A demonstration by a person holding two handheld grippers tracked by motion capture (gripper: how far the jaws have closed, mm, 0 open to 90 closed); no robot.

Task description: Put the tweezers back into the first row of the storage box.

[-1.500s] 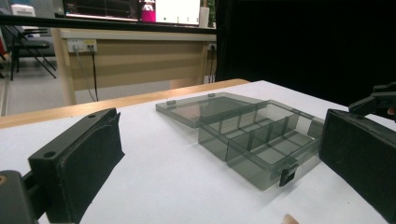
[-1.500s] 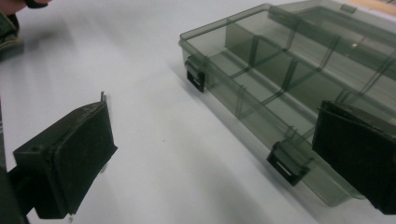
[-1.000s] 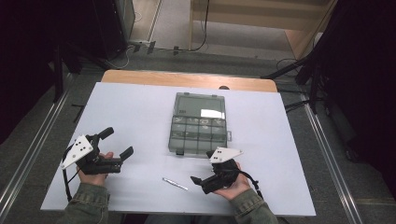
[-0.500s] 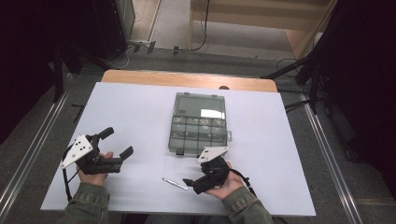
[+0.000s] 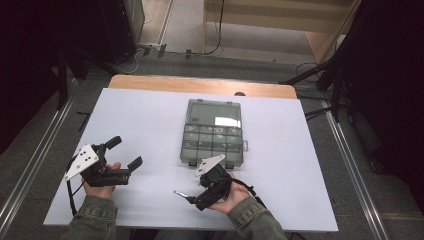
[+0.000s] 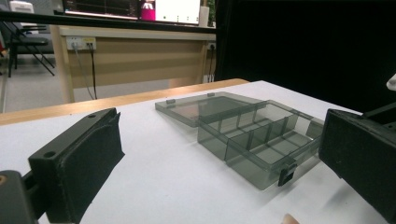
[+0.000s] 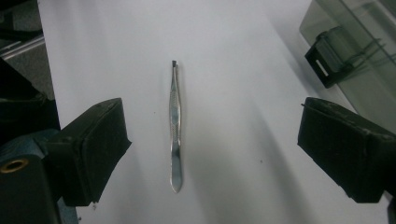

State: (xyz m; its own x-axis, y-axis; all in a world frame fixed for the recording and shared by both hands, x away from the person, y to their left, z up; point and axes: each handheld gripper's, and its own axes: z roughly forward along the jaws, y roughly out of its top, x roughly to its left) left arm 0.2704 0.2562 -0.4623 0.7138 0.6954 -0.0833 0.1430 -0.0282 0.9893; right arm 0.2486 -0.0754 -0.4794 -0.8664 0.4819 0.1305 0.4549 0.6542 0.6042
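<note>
Thin metal tweezers lie flat on the white table, pointing away between my right gripper's two black jaws without touching either pad. That gripper is open; its jaws have just been closing a little. From above, the tweezers sit near the front edge, just left of the right gripper. A smoky clear compartment box stands open at the table's middle, lid folded back. My left gripper rests at the front left, open and empty, facing the box.
The white table top has a wooden strip along its far edge. The box's latch corner is close to the right jaw. Dark curtains and metal rails flank the table, with cables on the floor behind.
My right hand and gripper have moved left along the front of the table, up to the tweezers. The left gripper has stayed put.
</note>
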